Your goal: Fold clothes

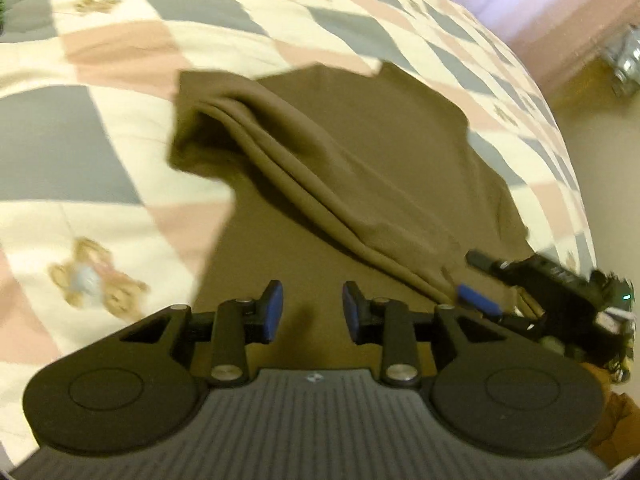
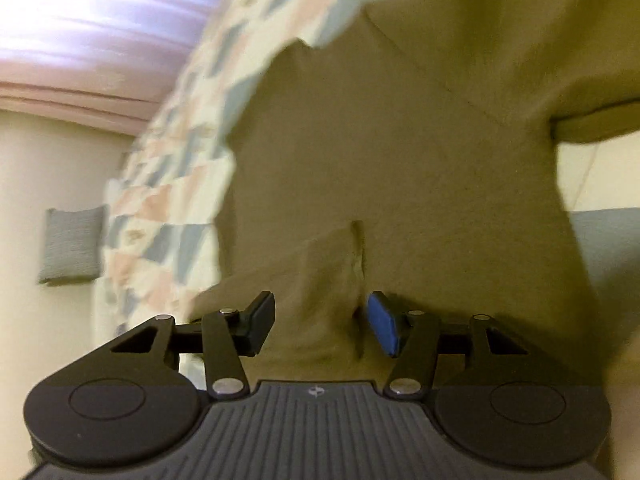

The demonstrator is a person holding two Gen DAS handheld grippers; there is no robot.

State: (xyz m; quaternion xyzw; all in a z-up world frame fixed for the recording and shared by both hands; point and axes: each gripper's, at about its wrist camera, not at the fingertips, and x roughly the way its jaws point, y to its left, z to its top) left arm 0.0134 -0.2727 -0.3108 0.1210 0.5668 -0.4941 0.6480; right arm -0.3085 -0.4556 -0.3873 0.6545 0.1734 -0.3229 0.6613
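A brown shirt point(image 1: 360, 168) lies on a checkered quilt point(image 1: 100, 120). One side is lifted into a long fold that runs down to the right. My left gripper point(image 1: 313, 312) hovers over the shirt's near part, open and empty. My right gripper point(image 1: 476, 300) shows at the lower right of the left wrist view, at the end of the raised fold. In the right wrist view the right gripper point(image 2: 320, 320) has its jaws apart with a bunch of the brown shirt point(image 2: 400, 140) between them. Both views are blurred.
The quilt point(image 2: 168, 200) bears teddy bear prints point(image 1: 94, 276). The bed's edge curves down the right side, with pale floor point(image 1: 592, 128) beyond. A grey mat point(image 2: 72, 244) lies on the floor. A bright curtain point(image 2: 100, 12) hangs at the back.
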